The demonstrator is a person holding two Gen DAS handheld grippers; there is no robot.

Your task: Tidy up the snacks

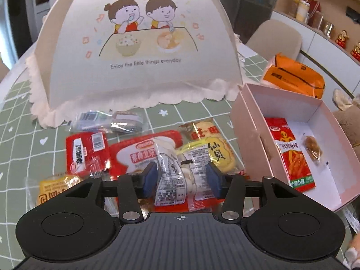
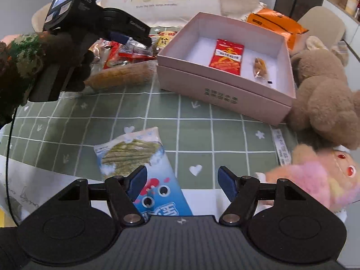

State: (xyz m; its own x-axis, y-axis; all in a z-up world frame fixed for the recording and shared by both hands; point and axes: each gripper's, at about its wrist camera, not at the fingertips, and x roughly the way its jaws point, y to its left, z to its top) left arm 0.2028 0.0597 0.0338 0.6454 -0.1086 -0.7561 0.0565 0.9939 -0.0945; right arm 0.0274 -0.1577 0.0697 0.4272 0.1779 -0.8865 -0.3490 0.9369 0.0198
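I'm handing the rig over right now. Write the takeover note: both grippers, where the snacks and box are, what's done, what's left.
Left gripper: jaws open, straddling a clear-wrapped snack atop the snack pile; not visibly clamped yet.
Right gripper: open, empty, over the blue seaweed snack packet lying on the green tablecloth.
Pink box: open, right of the pile, beside the brown plush toy.
Done: red snack packet and a small wrapped snack are in the box.
Left: the pile, the long yellow packet and the blue packet still go in.
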